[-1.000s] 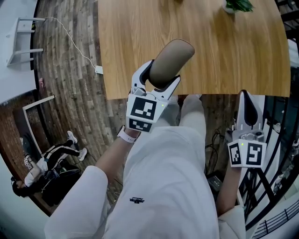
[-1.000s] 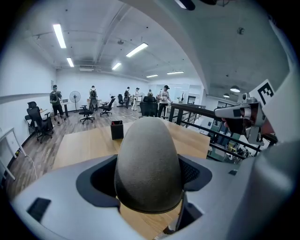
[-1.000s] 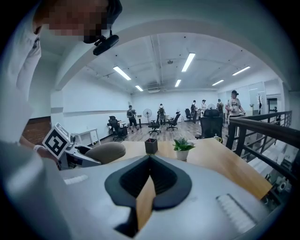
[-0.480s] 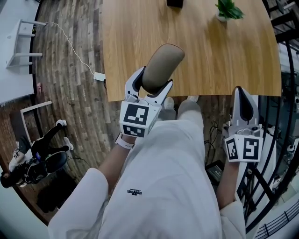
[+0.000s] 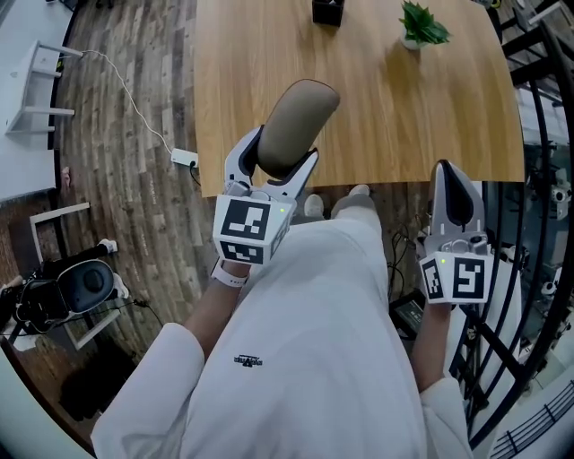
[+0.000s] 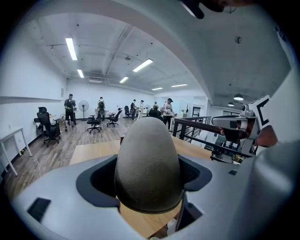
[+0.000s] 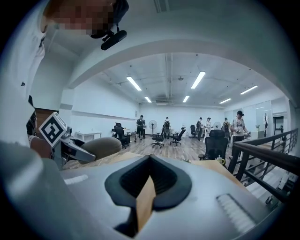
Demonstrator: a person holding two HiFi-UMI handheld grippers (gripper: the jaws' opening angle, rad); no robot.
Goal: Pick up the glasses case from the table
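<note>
The left gripper point(image 5: 282, 151) had its jaws clamped on the taupe, rounded glasses case point(image 5: 298, 115). The case was held up off the table point(image 5: 386, 116), tilted over the near edge, with 1 end poking out past the jaws. The right gripper point(image 5: 449, 184) hung off to the right, just outside the table's near edge, its jaws together with nothing between them. A small potted plant point(image 5: 420, 25) and a dark box point(image 5: 328, 11) stood at the table's far side.

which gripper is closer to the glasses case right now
Left. The left gripper is shut on the glasses case, holding it over the near edge of the table. The right gripper, shut and empty, is off to the case's right, apart from it.
</note>
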